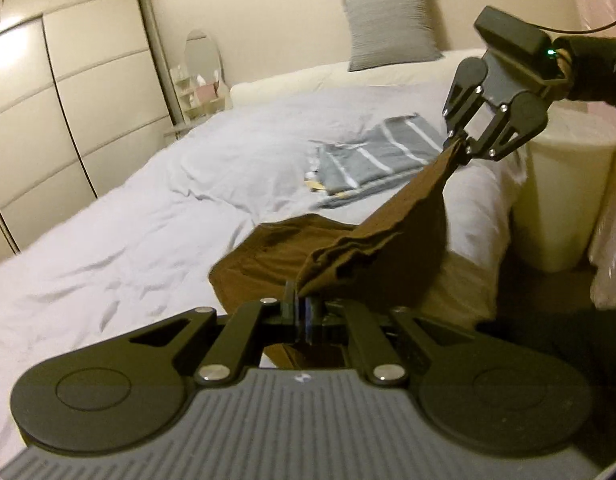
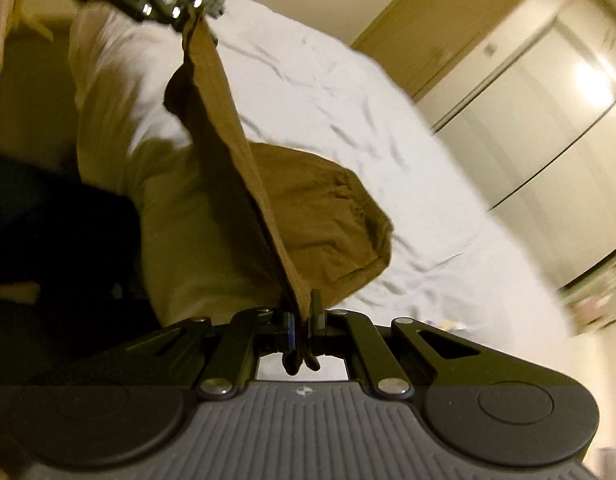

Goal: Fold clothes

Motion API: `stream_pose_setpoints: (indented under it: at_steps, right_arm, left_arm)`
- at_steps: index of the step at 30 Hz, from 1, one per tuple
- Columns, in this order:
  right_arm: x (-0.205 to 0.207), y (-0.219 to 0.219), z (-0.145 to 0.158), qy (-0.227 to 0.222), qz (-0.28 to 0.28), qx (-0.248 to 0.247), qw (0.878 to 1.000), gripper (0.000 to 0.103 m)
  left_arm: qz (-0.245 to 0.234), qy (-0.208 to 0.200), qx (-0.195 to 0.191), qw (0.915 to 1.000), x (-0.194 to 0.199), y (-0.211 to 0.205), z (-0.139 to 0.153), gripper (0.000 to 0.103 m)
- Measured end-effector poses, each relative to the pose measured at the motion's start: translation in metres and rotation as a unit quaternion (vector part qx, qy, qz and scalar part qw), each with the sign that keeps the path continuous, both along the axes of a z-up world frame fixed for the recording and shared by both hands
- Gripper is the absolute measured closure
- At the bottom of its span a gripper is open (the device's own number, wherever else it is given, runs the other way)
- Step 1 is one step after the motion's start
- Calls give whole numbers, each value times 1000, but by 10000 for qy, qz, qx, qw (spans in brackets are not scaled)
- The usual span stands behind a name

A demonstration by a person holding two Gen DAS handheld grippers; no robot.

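Garment [image 1: 392,236] edge stretched taut between left gripper [image 1: 302,300] and right gripper [image 1: 462,146]

No readable text anywhere; the blurred views may hide some.

Bed [image 1: 140,216] with pale, wrinkled duvet. Lying on it: brown garment [image 1: 268,256], lower part resting near the bed's edge; grey striped folded cloth [image 1: 372,156] farther up; grey pillow [image 1: 392,26], possibly propped against the wall.
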State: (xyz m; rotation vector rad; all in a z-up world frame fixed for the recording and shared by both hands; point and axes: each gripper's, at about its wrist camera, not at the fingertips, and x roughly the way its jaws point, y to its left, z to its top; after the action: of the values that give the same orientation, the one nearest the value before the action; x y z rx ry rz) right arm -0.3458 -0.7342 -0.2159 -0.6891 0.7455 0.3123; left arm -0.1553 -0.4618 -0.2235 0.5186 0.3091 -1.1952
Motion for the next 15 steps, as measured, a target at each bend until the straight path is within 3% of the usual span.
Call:
stream_pose_setpoints:
  at_steps: [4, 8, 11, 15]
  right_arm:
    - [84, -47, 8, 531, -83, 584, 9968, 102]
    - [156, -82, 2, 785, -287, 1056, 9909, 102]
    - [210, -111, -15, 1137, -626, 1560, 9792, 103]
    - [252, -135, -56, 1508, -962, 2116, 9608, 99]
  left_arm:
    - [292, 795, -220, 9962, 78, -23, -15, 101]
    - [629, 1647, -398, 9835, 153, -43, -37, 101]
    - [837, 2204, -264, 9714, 197, -55, -67, 101]
    - [1132, 2579, -130, 9594, 226, -57, -101, 101]
